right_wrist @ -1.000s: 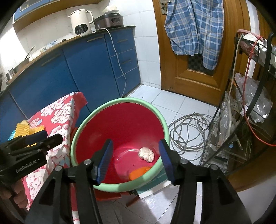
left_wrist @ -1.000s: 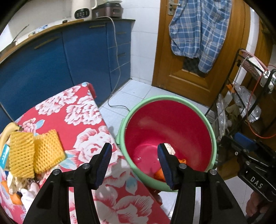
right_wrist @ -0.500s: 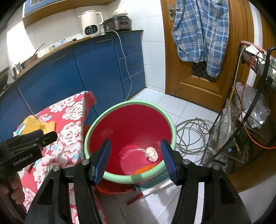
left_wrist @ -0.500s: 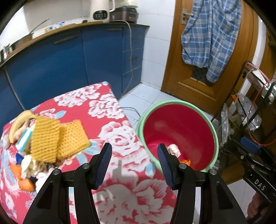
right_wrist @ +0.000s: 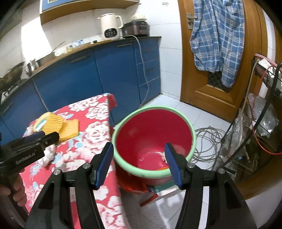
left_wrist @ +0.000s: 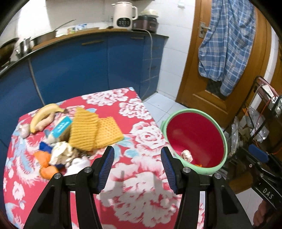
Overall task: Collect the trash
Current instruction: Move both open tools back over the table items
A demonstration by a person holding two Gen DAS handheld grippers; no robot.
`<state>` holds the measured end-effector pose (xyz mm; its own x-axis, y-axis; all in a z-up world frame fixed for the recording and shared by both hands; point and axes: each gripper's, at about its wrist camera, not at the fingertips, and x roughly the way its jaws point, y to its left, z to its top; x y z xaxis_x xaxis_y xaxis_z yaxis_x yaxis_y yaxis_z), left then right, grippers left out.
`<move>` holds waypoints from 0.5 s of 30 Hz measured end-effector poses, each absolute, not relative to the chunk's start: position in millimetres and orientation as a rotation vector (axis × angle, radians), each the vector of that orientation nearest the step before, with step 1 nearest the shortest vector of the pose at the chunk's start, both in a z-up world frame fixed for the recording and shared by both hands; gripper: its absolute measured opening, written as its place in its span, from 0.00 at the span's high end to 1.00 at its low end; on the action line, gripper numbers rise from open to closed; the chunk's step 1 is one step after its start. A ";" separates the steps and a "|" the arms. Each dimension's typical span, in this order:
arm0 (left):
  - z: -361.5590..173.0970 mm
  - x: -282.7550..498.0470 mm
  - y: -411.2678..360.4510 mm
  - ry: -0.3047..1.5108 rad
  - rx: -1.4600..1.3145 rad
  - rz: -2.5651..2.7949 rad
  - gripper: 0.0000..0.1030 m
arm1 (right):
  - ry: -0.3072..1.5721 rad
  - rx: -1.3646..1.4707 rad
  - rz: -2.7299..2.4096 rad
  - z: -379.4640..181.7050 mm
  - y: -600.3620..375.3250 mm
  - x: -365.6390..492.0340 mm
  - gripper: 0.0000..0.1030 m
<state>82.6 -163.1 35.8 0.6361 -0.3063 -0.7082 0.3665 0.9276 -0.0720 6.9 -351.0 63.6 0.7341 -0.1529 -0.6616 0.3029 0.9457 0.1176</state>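
Both claws are pulling back from the round red plastic basin with the pale green rim (left_wrist: 195, 139) now, and the left gripper (left_wrist: 137, 169) has swung over the red tablecloth with white roses (left_wrist: 141, 137), where a second ago it hung above the basin's mouth. Its jaws stand about half open, nothing between them; the right gripper (right_wrist: 138, 163) has eased slightly wider and is empty too, the basin just beyond it. That reads as a drop finished: a crumpled pale wad (left_wrist: 186, 155) and an orange scrap (left_wrist: 199, 164) lie in the basin bottom, and the next piece waits on the table. The trash heap sits far left on the cloth: two yellow foam fruit nets (left_wrist: 93, 130), a banana (left_wrist: 44, 114), a blue-and-white wrapper (left_wrist: 61, 126), crumpled paper (left_wrist: 61, 153), orange peel (left_wrist: 44, 158). Beyond stand blue cabinets (left_wrist: 84, 70), a white kettle (left_wrist: 123, 15) on the counter, and a wooden door (left_wrist: 229, 98) with a blue checked shirt (left_wrist: 227, 44) hanging to the right. Grey cable (right_wrist: 209, 141) coils on the tiled floor.
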 end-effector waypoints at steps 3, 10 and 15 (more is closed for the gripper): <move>39.0 76.6 -146.7 0.784 0.067 -0.359 0.45 | 0.693 0.209 -0.225 68.9 -337.2 5.8 0.41; 42.4 68.5 -108.1 0.769 0.025 -0.295 0.45 | 0.688 0.189 -0.169 74.6 -311.1 6.9 0.41; 41.8 65.6 -78.3 0.764 -0.008 -0.245 0.45 | 0.695 0.169 -0.125 75.2 -289.8 12.3 0.41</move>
